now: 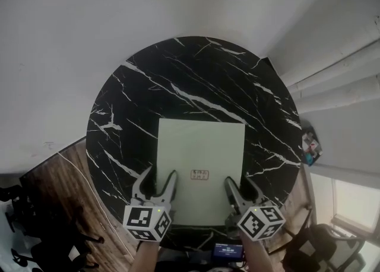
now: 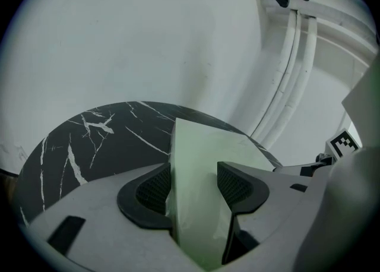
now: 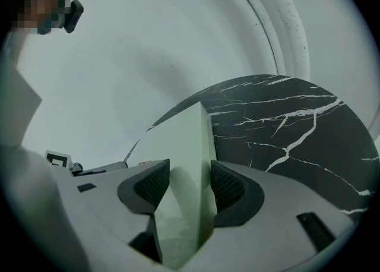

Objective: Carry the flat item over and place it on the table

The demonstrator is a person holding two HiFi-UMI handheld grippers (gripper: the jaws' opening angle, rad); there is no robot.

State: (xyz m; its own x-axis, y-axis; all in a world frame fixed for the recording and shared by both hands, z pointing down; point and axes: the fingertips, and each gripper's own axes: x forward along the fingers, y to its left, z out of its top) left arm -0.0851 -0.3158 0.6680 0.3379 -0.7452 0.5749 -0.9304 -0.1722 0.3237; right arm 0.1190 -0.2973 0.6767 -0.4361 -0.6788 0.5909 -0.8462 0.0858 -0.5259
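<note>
A pale green flat square board [image 1: 200, 152] with a small red label lies flat on the round black marble table [image 1: 130, 104], toward its near side. My left gripper [image 1: 157, 183] is open and straddles the board's left edge near the front corner: one finger over the board, the other over the table. My right gripper [image 1: 240, 189] is open and straddles the right edge the same way. In the left gripper view the board [image 2: 202, 164] runs between the spread pads of the left gripper [image 2: 193, 190]. In the right gripper view the board [image 3: 181, 152] does the same through the right gripper [image 3: 190, 190].
White wall and floor surround the table on the far side. White pipes [image 1: 332, 81] run along the right wall. Wooden flooring [image 1: 65, 176] and dark chair legs [image 1: 24, 217] lie at the near left. A small colourful object [image 1: 310, 146] sits right of the table.
</note>
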